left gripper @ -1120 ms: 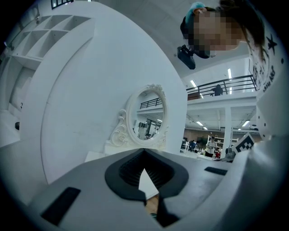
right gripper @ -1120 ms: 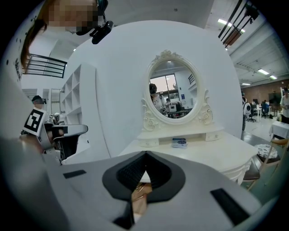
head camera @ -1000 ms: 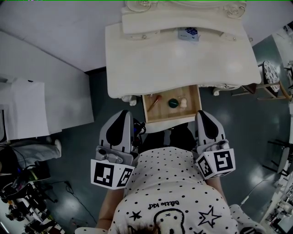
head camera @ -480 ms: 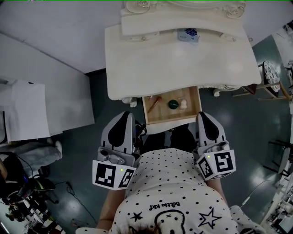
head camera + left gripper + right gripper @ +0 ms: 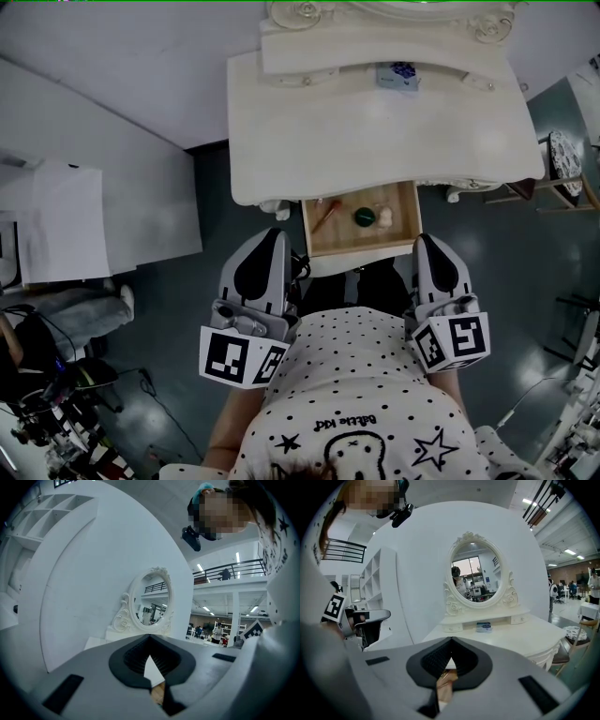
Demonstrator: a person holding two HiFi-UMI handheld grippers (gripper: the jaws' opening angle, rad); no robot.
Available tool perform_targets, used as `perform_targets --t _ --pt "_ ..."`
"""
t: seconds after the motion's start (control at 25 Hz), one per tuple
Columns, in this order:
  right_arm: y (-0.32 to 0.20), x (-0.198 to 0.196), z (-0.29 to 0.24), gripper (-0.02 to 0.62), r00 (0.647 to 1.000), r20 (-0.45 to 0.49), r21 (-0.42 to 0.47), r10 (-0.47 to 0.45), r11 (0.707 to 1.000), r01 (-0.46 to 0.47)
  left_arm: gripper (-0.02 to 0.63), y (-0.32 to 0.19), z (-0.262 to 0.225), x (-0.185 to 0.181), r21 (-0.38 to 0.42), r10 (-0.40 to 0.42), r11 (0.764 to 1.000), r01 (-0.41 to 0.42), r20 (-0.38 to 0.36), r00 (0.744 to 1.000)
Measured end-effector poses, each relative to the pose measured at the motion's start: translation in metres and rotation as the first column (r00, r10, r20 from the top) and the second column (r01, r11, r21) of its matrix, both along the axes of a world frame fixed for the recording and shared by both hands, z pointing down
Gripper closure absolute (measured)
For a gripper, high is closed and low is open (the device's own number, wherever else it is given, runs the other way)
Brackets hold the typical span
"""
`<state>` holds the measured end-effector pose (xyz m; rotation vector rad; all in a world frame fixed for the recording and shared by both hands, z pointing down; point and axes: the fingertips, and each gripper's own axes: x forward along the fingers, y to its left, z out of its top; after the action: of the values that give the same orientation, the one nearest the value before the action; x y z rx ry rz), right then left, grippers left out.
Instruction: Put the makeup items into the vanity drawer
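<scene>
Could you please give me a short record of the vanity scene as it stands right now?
drawer: open, wooden inside
drawer contents: brush, green round item, pale item
vanity top: small blue box at the back
left gripper: jaws shut, empty, near the drawer front
right gripper: jaws shut, empty, near the drawer front

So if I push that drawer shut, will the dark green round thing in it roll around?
Possibly a little: the dark green item looks round and lies loose on the drawer floor. It is small next to the drawer, so likely light. Whether it is a flat compact or a ball is too small to tell, so push gently.
</scene>
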<state>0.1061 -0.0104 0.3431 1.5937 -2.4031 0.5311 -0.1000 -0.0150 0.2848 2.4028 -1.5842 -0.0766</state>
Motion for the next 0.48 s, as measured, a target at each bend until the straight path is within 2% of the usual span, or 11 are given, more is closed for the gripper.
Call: perform_targets --t 0.48 --pt "0.0004 0.0003 0.0008 0.588 1.000 0.000 -0.001 -0.005 1.000 0.005 0.604 0.0005 0.0002 0.0020 -0.004 -0.001 1.000 0.001 0.003 1.000"
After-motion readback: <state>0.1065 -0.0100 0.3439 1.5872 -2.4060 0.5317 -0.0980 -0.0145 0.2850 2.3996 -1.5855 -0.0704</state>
